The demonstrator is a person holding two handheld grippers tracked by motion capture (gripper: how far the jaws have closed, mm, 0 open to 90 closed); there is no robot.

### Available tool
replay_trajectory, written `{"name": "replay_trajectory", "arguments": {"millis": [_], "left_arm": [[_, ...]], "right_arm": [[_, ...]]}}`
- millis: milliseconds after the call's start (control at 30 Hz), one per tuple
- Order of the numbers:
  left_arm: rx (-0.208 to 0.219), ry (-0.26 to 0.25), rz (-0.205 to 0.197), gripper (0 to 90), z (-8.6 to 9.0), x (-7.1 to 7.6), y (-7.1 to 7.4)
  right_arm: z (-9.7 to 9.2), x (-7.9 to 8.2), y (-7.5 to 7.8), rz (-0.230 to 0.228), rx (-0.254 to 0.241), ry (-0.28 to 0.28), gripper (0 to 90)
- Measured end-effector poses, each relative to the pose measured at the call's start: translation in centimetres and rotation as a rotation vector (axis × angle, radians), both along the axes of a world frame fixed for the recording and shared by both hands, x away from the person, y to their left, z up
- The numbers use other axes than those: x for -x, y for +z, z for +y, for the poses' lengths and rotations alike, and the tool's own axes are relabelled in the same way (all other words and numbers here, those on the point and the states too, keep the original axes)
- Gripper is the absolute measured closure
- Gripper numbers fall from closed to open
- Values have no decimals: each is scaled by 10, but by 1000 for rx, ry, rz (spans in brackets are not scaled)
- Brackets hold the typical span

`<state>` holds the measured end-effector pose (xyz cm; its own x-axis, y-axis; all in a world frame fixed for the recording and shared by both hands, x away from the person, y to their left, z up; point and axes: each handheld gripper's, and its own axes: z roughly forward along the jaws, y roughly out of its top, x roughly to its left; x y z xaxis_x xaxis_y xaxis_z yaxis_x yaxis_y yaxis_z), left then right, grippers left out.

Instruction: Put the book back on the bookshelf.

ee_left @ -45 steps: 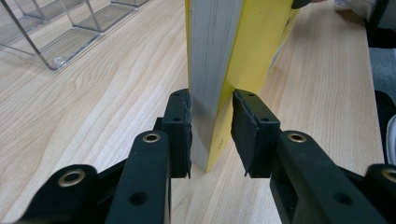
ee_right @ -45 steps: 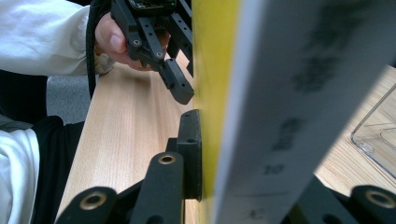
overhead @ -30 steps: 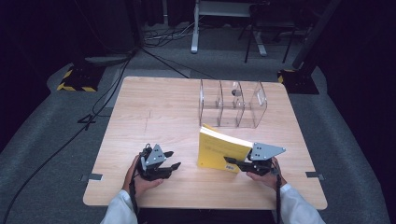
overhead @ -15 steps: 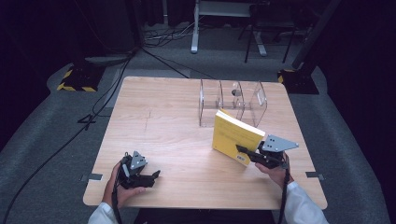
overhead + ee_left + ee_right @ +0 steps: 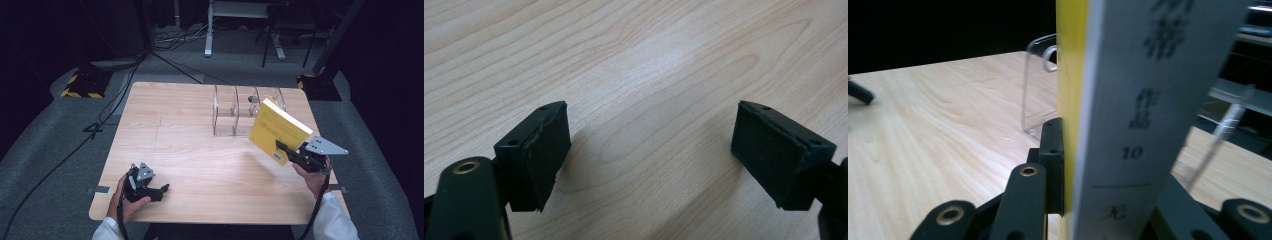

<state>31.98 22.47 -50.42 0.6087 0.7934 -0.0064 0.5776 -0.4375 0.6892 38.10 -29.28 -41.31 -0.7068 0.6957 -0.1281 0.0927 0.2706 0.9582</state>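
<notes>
In the high view, the right tool point(image 5: 289, 150) is gripping a yellow book point(image 5: 278, 129) by its lower corner, holding it tilted above the tabletop point(image 5: 200, 150), just in front of the clear divider rack point(image 5: 235, 111). Carrying appears to be the step in hand; slotting it in next would call for standing it upright.

In the left gripper view, the left tool point(image 5: 651, 155) is gaping wide over bare wood, holding nothing.

In the right gripper view, the jaws are clamping the book's yellow cover, its pale spine bearing printed characters.

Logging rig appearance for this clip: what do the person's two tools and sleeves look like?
Both tools, left and right, are black with flat rectangular pads, brass-coloured pivot rivets and a grey three-cornered top plate. A black cable trails from each. The sleeves are white.
</notes>
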Motion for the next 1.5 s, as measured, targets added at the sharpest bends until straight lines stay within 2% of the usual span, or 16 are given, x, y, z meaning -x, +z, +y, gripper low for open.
{"name": "replay_trajectory", "arguments": {"millis": [33, 333, 533, 600, 667, 1033, 1333, 1400, 1500], "left_arm": [[2, 1, -1, 165, 0, 0, 0], [-1, 12, -7, 166, -1, -1, 0], [10, 25, 3, 162, -3, -1, -1], [-2, 2, -7, 167, -3, -1, 0], [1, -18, -2, 167, -4, 0, 0], [4, -19, -3, 167, -5, 0, -1], [9, -18, 0, 166, -6, 0, -1], [2, -38, -2, 167, -6, 0, 0], [10, -42, 5, 167, -7, 0, 0]], "right_arm": [[0, 0, 0, 0, 0, 0, 767], [-19, 2, 16, -29, -24, -113, 767], [-19, -4, 25, -34, -39, -169, 767], [-17, -7, 26, -37, -39, -182, 767], [-13, -12, 29, -42, -32, -196, 767], [5, -48, 38, -31, 9, -281, 767], [23, -73, 37, -20, 31, -326, 767], [26, -78, 37, -18, 35, -338, 767], [31, -86, 36, -14, 36, -355, 767]]}}
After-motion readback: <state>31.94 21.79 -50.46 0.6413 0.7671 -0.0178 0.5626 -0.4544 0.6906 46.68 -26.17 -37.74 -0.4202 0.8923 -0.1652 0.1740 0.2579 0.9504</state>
